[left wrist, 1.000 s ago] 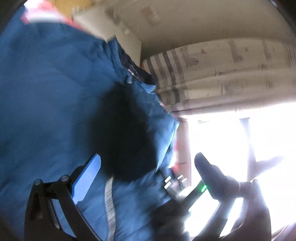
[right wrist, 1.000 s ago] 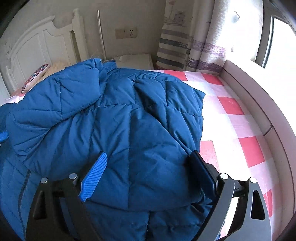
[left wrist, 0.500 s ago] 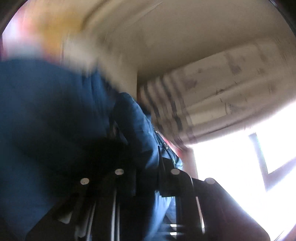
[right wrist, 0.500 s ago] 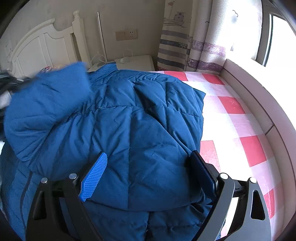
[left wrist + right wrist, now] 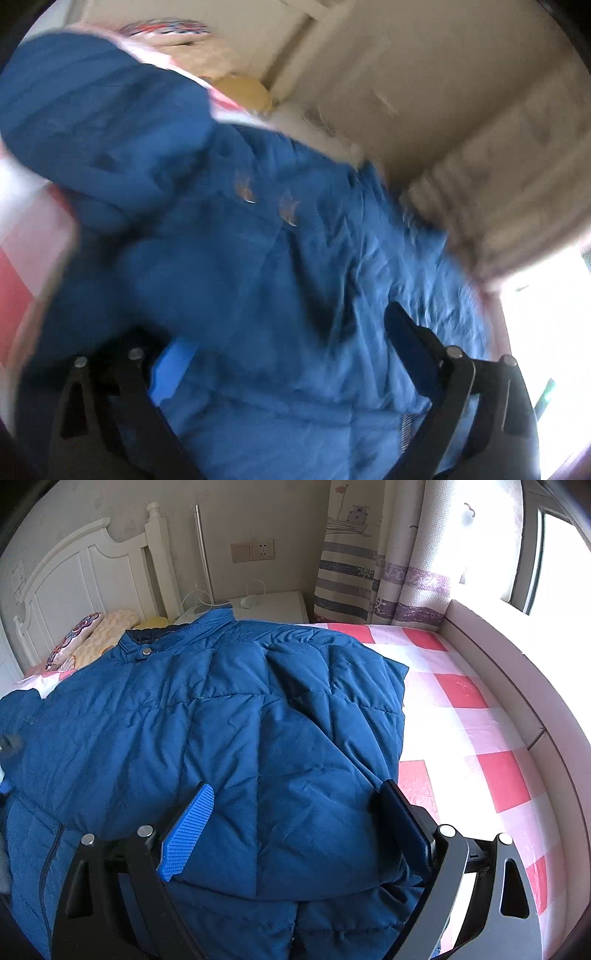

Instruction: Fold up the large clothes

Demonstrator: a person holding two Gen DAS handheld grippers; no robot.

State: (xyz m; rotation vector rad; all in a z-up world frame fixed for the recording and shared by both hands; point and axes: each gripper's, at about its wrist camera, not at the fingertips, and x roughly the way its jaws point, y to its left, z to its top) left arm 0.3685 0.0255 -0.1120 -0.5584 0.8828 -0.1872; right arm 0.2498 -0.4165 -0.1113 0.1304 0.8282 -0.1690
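Observation:
A large blue quilted jacket [image 5: 236, 731] lies spread on the bed, its collar with a snap button [image 5: 147, 650] toward the headboard. One side is folded over the body. My right gripper [image 5: 295, 805] is open, hovering just above the jacket's near part, nothing between its fingers. In the blurred left wrist view the same jacket [image 5: 280, 280] fills the frame, with two snaps [image 5: 288, 210] showing. My left gripper [image 5: 291, 339] is open close over the fabric, holding nothing.
The bed has a pink, red and white checked sheet [image 5: 476, 738]. A white headboard [image 5: 74, 579] and pillows [image 5: 92, 635] are at the far left. A white nightstand [image 5: 273, 605], striped curtains [image 5: 369, 572] and a padded window ledge [image 5: 517, 686] border the bed.
My left gripper, shut on a jacket sleeve half a second ago, has opened and let it go. The raised sleeve at the left has dropped flat, uncovering the collar. My right gripper has stayed still.

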